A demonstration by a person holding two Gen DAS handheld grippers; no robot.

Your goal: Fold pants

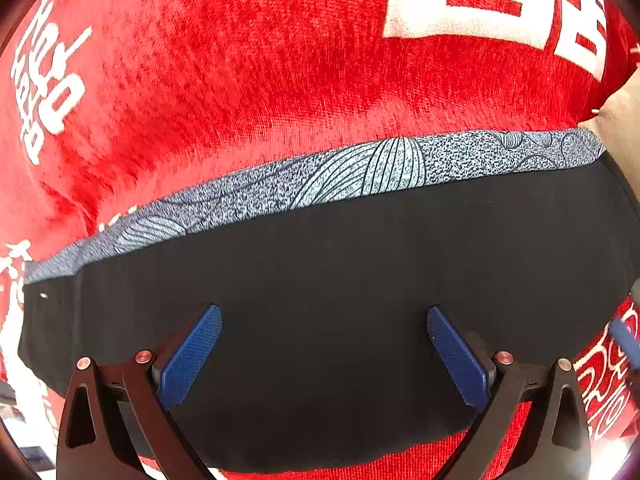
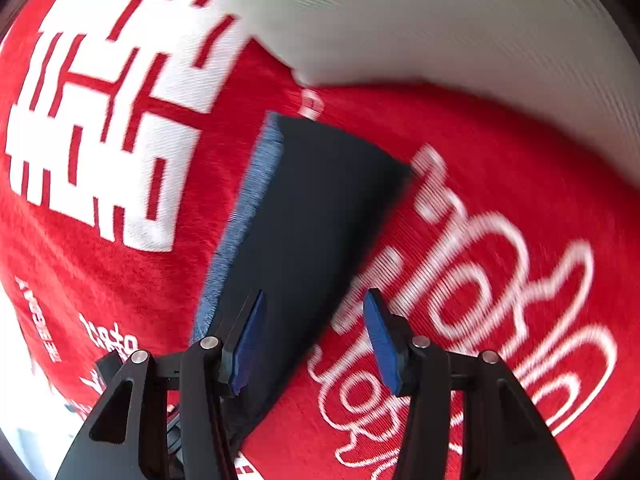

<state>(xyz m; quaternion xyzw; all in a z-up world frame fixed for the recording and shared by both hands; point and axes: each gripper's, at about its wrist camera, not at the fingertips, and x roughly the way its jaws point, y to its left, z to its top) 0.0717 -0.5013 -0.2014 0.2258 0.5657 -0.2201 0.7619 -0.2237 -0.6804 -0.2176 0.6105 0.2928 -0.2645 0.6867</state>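
Blue-padded fingers [image 1: 192,356] of our left gripper [image 1: 324,356] are hanging spread wide over the folded dark pants [image 1: 340,280], gripping nothing. We are seeing the pants lying flat on a red cloth with white lettering [image 1: 240,80], their patterned grey waistband [image 1: 360,172] along the far edge. Our right gripper [image 2: 316,344] is angling downward over the pants' near corner, jaws parted and empty. A pale ribbed fabric [image 2: 440,20] is lying beyond, blurred.
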